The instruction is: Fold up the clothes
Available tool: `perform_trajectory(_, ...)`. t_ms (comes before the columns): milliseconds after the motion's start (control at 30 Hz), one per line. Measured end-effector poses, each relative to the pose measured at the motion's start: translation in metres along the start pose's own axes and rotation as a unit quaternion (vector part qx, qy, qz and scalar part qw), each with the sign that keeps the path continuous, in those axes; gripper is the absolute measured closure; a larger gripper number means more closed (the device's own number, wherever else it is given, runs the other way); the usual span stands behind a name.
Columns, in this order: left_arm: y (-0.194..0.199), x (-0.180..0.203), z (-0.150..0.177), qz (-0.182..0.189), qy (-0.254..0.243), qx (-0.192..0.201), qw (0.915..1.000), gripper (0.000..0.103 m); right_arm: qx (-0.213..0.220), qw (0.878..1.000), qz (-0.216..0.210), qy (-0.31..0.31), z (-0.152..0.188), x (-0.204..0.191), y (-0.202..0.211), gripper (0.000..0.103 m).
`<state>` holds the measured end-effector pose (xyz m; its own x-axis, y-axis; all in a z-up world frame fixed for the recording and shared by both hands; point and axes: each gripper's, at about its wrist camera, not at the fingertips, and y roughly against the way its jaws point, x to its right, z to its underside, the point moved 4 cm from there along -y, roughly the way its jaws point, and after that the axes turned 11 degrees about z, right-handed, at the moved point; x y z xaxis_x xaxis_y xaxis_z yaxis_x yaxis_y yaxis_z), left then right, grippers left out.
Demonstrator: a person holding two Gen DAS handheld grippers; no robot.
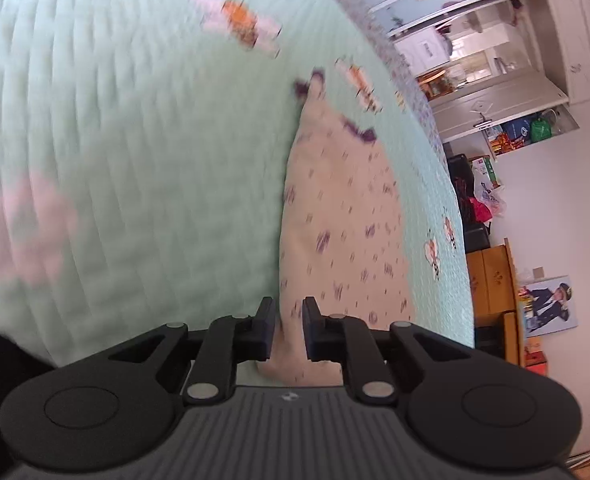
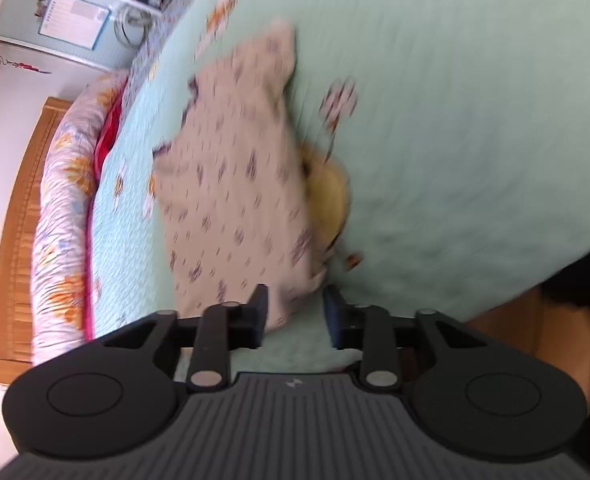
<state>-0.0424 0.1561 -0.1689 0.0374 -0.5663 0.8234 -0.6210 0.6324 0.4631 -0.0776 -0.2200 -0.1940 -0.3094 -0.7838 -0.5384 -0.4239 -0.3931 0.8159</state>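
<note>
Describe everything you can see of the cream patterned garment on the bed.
The garment is soft cream cloth scattered with small purple motifs, with dark purple trim at its far corners. It lies folded into a long, fairly flat shape on the quilted mint-green bedspread. Something yellow peeks out from under one long edge. Its near end lies just ahead of both grippers: the left gripper has cloth showing in its narrow gap, though a grip cannot be confirmed, and the right gripper stands open beside its corner. Both views are motion-blurred.
</note>
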Motion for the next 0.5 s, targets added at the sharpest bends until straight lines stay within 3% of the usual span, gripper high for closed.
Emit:
perform_trajectory(67, 0.003, 0.007, -0.019, -0.001, -0.022, 0.014, 0.9997, 0.089, 0.026, 1.0, 0.015, -0.002, -0.009, 0.009, 0.015, 0.065)
perform_trajectory(200, -0.024, 0.011, -0.065, -0.031, -0.056, 0.018, 0.9978, 0.08, 0.087, 0.996, -0.03, -0.003, -0.058, 0.009, 0.02, 0.061)
perform_trajectory(267, -0.047, 0.011, -0.09, -0.037, -0.063, 0.01, 0.9973, 0.076, 0.102, 0.993, -0.052, -0.006, -0.089, 0.005, 0.006, 0.039)
perform_trajectory(400, -0.093, 0.002, -0.125, -0.062, -0.064, -0.015, 0.9959, 0.07, 0.074, 0.992, -0.096, -0.025, -0.143, -0.003, -0.04, 0.037)
perform_trajectory(500, -0.127, -0.01, -0.14, -0.091, -0.068, -0.035, 0.9929, 0.067, 0.058, 0.994, -0.088, -0.016, -0.172, -0.005, -0.075, 0.036)
